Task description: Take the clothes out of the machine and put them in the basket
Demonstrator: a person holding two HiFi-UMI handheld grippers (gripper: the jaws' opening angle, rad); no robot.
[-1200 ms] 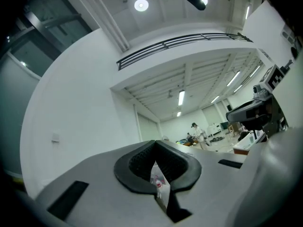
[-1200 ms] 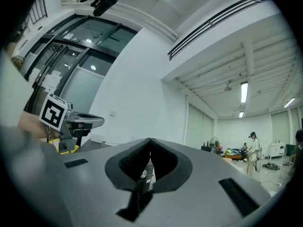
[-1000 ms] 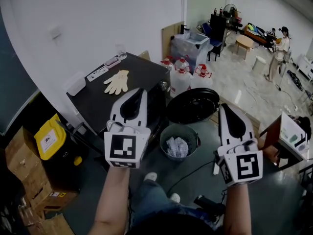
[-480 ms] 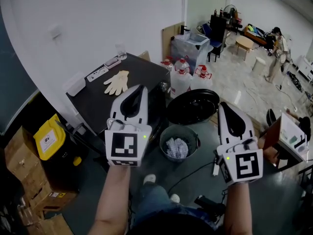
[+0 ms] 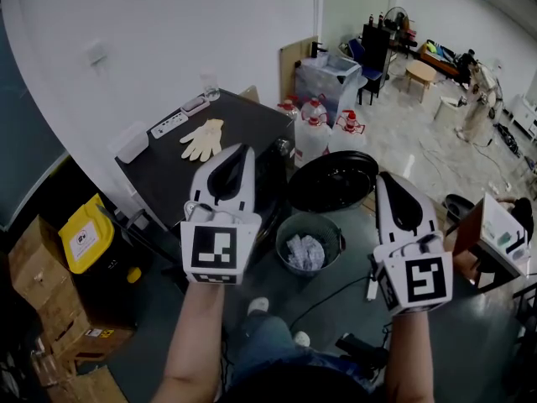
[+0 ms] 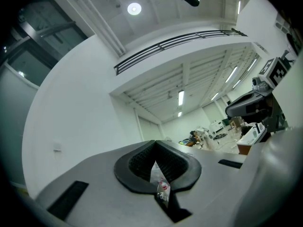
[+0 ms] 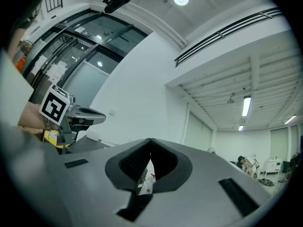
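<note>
The black machine point(image 5: 168, 170) stands ahead on the left. Its round door point(image 5: 331, 180) hangs open toward the grey basket point(image 5: 285, 229) on the floor. White clothes point(image 5: 304, 251) lie in the basket. My left gripper point(image 5: 243, 150) is raised in front of the machine, shut and empty. My right gripper point(image 5: 388, 180) is raised to the right of the door, also shut with nothing in it. In the left gripper view the jaws of the left gripper point(image 6: 154, 142) meet at the tips. The right gripper point(image 7: 150, 140) looks the same in its own view. Both point slightly upward at the ceiling.
A pale glove point(image 5: 203, 139) and a power strip point(image 5: 166, 125) lie on the machine's top. Water jugs point(image 5: 312, 133) and a clear bin point(image 5: 327, 78) stand behind it. A yellow container point(image 5: 84, 235) and cardboard boxes point(image 5: 42, 292) sit at the left. A person point(image 5: 480, 99) stands far back right.
Both grippers have stayed where they were, shut. Only the distant person at the back right has shifted a little.
</note>
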